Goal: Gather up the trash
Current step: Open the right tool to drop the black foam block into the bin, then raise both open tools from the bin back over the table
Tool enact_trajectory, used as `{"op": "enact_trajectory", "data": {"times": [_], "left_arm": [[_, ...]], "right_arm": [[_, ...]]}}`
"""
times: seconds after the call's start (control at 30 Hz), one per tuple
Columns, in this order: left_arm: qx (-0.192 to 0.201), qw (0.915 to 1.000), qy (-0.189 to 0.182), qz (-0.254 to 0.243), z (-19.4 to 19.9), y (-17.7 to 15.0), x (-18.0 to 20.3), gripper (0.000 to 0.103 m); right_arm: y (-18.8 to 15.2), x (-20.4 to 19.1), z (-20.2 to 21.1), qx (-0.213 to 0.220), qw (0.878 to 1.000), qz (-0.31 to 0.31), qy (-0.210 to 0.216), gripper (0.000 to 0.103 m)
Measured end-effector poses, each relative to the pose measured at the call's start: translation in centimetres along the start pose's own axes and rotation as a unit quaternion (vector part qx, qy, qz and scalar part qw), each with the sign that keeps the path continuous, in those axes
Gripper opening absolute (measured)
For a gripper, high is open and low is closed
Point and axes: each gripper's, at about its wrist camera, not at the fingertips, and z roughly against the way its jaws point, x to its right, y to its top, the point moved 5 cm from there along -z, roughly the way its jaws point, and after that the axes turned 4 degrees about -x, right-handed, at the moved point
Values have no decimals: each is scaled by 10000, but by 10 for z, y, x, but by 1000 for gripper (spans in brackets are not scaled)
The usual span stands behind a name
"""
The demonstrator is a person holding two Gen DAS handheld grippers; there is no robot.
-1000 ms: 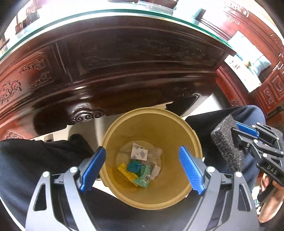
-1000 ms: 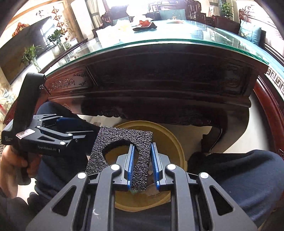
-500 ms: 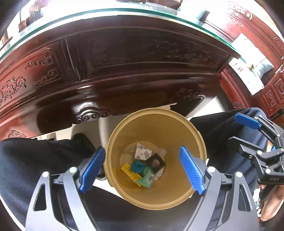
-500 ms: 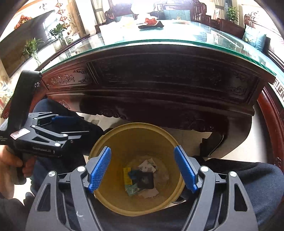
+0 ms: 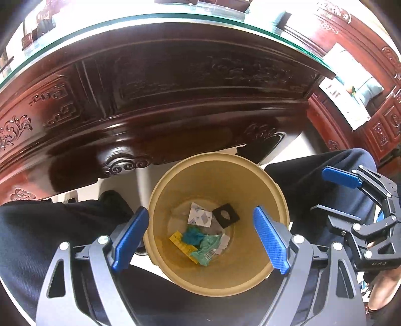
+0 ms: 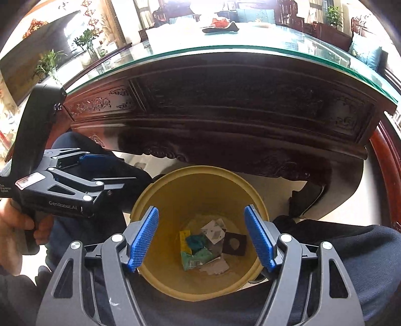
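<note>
Released since a second ago, black foam square (image 6: 234,247) lies in yellow bin (image 6: 200,175); right tool (image 6: 201,238) has just been opening, now empty, and left tool (image 5: 200,235) also gapes, both poised overhead for drops.

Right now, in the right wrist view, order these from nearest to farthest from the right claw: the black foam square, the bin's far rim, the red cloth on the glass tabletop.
1. Black foam square: bottom of the bin, below the open right claw.
2. Bin's far rim: beyond, by the carved table edge.
3. Red cloth: far across the glass tabletop.
</note>
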Motion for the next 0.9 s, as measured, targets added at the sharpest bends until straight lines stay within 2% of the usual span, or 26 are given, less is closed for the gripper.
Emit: {"op": "enact_trajectory", "data": {"times": [0.33,0.47,0.57,0.6,0.67,0.7,0.77,0.9], "left_arm": [[25,10000,13,-18,0,7,0,85],[182,9997,150,-35,10,20,-1,86],[585,9945,820,-284,31,36,0,96],[692,9929,900,-351,38,42,2,96],[926,9908,902,-406,56,57,2,96],[1052,9897,886,-396,65,64,1,100],[1370,9856,949,-292,85,83,-5,99],[1945,9743,1137,34,118,124,-29,99]], "right_arm": [[7,-1,2,80,9999,36,84,69],[17,3,6,184,9997,2,150,73],[32,3,16,455,9987,58,201,78],[40,3,21,601,9979,108,210,81],[54,2,31,870,9959,203,169,84],[64,1,37,1036,9942,269,117,87],[84,3,46,1348,9903,337,-99,95],[127,3,59,1831,9820,389,-243,95]]}}
